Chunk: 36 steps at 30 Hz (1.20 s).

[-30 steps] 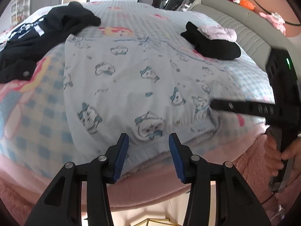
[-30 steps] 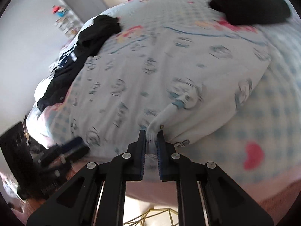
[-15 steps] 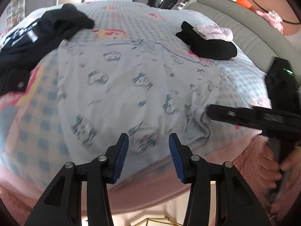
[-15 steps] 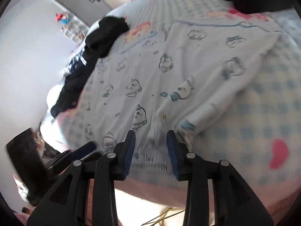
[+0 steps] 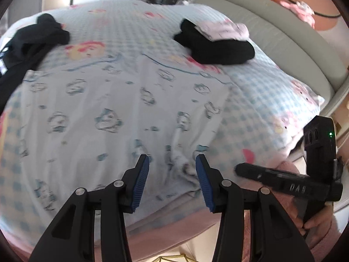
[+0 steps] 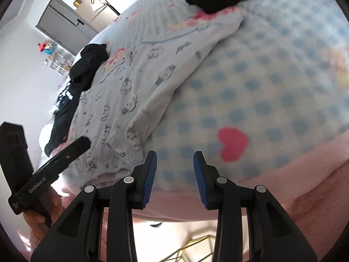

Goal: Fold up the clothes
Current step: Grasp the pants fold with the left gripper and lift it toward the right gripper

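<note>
A pale blue top printed with cartoon animals (image 5: 104,109) lies spread flat on the checked bedspread (image 5: 257,100). My left gripper (image 5: 172,174) hovers open over its near hem, where the cloth is bunched, and grips nothing. In the right wrist view the top (image 6: 135,83) lies to the left, with its ribbed sleeve cuff (image 6: 122,148) loose on the bed. My right gripper (image 6: 174,170) stands open over bare bedspread beside a red heart (image 6: 232,142), with nothing between its fingers. Each gripper shows in the other's view: the right (image 5: 244,170) and the left (image 6: 78,145).
A folded black garment with a pale pink one on top (image 5: 218,41) sits at the far right of the bed. Loose black clothes (image 5: 32,41) lie at the far left. A grey padded headboard (image 5: 272,35) runs along the right. A pink blanket edge (image 6: 283,179) hangs at the near side.
My right gripper let go of the sleeve cuff, opened, and swung right off the top onto bare bedspread. My left gripper moved right along the near hem, staying open.
</note>
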Tool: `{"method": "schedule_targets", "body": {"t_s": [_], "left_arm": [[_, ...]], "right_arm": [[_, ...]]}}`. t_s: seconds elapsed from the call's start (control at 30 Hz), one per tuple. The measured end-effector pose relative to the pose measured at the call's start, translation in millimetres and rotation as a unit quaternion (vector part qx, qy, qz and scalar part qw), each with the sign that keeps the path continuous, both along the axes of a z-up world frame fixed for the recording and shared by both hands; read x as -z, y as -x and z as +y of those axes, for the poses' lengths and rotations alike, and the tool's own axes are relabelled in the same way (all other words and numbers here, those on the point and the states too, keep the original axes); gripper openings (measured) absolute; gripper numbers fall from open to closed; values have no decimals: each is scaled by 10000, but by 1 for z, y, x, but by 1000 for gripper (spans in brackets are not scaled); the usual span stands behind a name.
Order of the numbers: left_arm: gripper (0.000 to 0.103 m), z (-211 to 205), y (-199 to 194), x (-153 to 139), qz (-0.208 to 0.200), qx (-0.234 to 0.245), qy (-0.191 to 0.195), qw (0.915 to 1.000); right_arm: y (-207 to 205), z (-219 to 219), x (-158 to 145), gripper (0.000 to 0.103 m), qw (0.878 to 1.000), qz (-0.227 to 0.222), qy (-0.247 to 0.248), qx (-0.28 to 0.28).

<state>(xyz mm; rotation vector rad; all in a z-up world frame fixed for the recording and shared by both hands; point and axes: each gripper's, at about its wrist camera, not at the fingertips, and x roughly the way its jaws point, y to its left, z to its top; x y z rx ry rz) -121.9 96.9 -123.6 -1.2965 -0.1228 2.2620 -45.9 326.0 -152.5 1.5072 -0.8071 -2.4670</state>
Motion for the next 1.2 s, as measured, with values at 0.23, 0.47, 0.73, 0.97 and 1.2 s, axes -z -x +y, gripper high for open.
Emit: {"method": "schedule_targets", "body": {"t_s": [0.23,0.47,0.73,0.97,1.2], "left_arm": [[32,22,18,22,-537,209,126,9983],[10,19,25,25,-640,-6,-150,9978],[9,-26,21,-15,-129,-525,-495,9973],[9,-58,19,-15,-136,-943,-604,9936],[9,-84,12,-4,-234,-1304,-683,9888]], "right_arm": [[6,-32,2,36,9982,108,-112,-576],[2,-31,11,36,9986,-49,-57,-523],[7,-51,0,48,9962,193,75,-841],[29,-109,-16,59,9841,479,-196,-1697],[48,-148,4,59,9804,237,-1283,-1475]]}}
